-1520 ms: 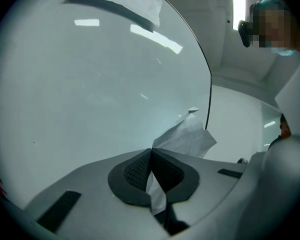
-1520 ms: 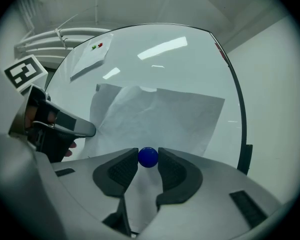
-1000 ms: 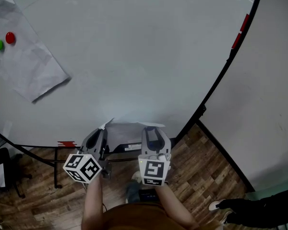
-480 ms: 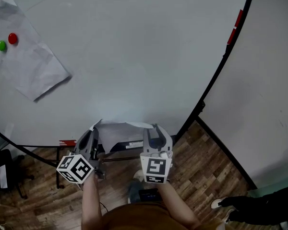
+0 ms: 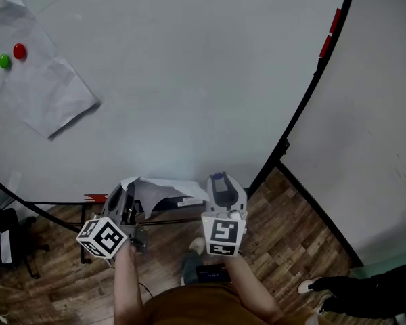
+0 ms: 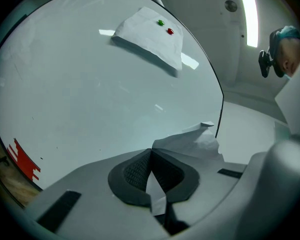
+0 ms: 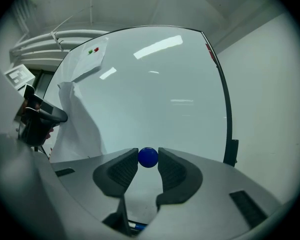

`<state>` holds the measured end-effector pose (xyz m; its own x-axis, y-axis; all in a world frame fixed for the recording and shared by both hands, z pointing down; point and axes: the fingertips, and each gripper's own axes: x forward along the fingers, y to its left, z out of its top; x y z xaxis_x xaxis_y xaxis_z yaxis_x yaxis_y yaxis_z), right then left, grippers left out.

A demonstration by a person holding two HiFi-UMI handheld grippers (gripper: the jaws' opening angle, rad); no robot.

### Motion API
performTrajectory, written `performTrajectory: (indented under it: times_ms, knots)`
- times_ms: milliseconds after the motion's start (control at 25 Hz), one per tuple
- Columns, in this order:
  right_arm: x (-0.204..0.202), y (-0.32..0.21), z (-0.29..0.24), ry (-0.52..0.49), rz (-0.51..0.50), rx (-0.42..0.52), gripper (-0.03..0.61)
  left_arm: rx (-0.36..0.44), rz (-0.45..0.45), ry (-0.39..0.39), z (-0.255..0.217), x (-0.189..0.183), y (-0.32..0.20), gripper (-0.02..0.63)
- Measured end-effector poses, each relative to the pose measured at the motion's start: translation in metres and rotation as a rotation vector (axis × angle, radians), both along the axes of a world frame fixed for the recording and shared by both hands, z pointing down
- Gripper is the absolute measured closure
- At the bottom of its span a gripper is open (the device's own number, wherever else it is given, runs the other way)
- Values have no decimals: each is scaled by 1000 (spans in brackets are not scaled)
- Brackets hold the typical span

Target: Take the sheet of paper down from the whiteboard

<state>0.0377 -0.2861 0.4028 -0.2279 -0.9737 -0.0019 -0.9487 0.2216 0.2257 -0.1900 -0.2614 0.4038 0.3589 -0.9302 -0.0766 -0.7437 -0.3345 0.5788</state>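
Note:
My left gripper (image 5: 126, 200) is shut on a crumpled white sheet of paper (image 5: 164, 187) at the whiteboard's (image 5: 189, 80) bottom edge. In the left gripper view, the sheet (image 6: 190, 143) runs pinched between the closed pads (image 6: 135, 171) and bulges out beyond them. My right gripper (image 5: 218, 181) stands just right of the sheet, pointing at the board. It is shut on a small blue round magnet (image 7: 148, 157) held at its fingertips. The sheet (image 7: 77, 119) hangs to its left in the right gripper view.
A second creased sheet (image 5: 44, 93) is pinned at the board's upper left by a red magnet (image 5: 19, 51) and a green magnet (image 5: 4, 61). The black board frame (image 5: 304, 107) with red clips curves down the right. Wooden floor and the stand's bars lie below.
My left gripper has moved left and rolled a little, drawing the sheet with it so the paper bunches up off the board. The right gripper has stayed put.

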Motion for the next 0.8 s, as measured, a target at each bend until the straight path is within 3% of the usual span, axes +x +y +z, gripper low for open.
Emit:
performTrajectory:
  times_ms: [800]
  knots:
    - [-2, 0, 5, -11, -30, -25, 442, 0, -16, 27, 0, -4, 3, 591]
